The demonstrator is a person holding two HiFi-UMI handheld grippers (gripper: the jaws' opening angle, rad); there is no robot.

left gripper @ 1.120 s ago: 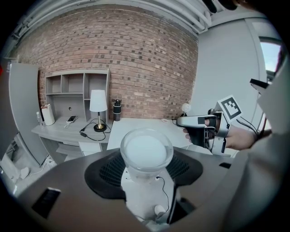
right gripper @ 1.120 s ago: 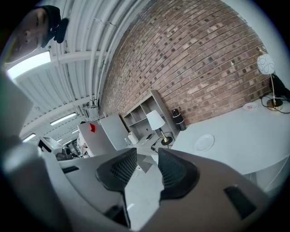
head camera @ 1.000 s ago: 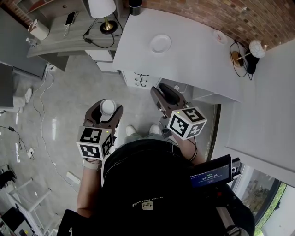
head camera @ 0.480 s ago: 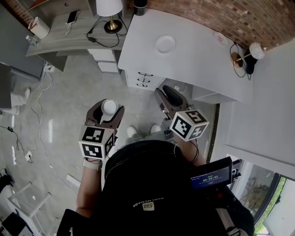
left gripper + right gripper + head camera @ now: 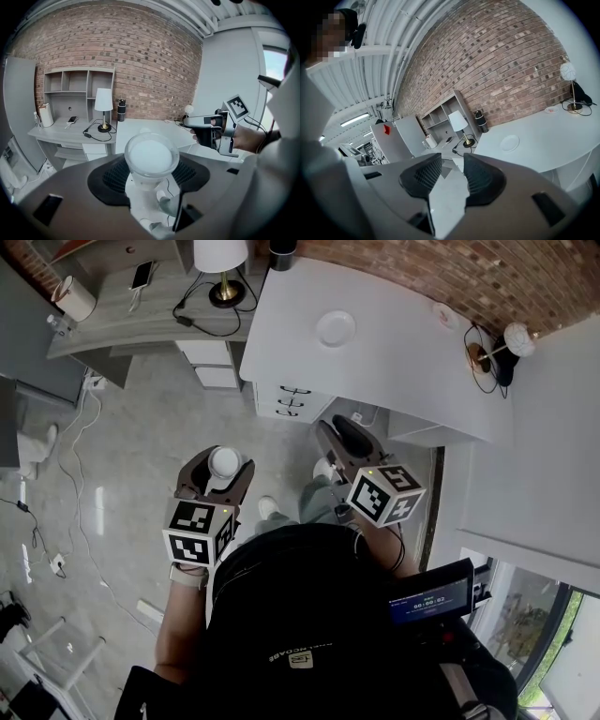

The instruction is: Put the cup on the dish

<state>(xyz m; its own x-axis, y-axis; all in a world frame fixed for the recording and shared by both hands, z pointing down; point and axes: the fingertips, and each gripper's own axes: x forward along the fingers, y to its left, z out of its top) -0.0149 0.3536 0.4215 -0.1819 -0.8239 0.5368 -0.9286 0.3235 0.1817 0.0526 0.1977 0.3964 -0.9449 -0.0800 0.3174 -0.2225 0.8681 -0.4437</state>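
A white cup [image 5: 223, 465] sits upright between the jaws of my left gripper [image 5: 222, 455], which is shut on it, held over the floor. In the left gripper view the cup [image 5: 151, 157] fills the gap between the black pads [image 5: 112, 177]. The dish [image 5: 336, 329], a small white plate, lies on the white table [image 5: 403, 362] far ahead; in the right gripper view the dish [image 5: 509, 142] is well beyond the jaws. My right gripper [image 5: 330, 429] hangs near the table's front edge. Its jaws [image 5: 452, 161] stand a little apart with nothing between them.
White drawers [image 5: 291, 399] stand under the table's front. A grey desk [image 5: 122, 310] at the left carries a lamp [image 5: 220, 259] and a phone [image 5: 142, 276]. A black bottle [image 5: 281, 251], a round lamp [image 5: 516, 338] and a small saucer [image 5: 444, 313] stand along the brick wall.
Both grippers have edged slightly toward the white table. The cup stays in the left jaws and the right jaws look the same.
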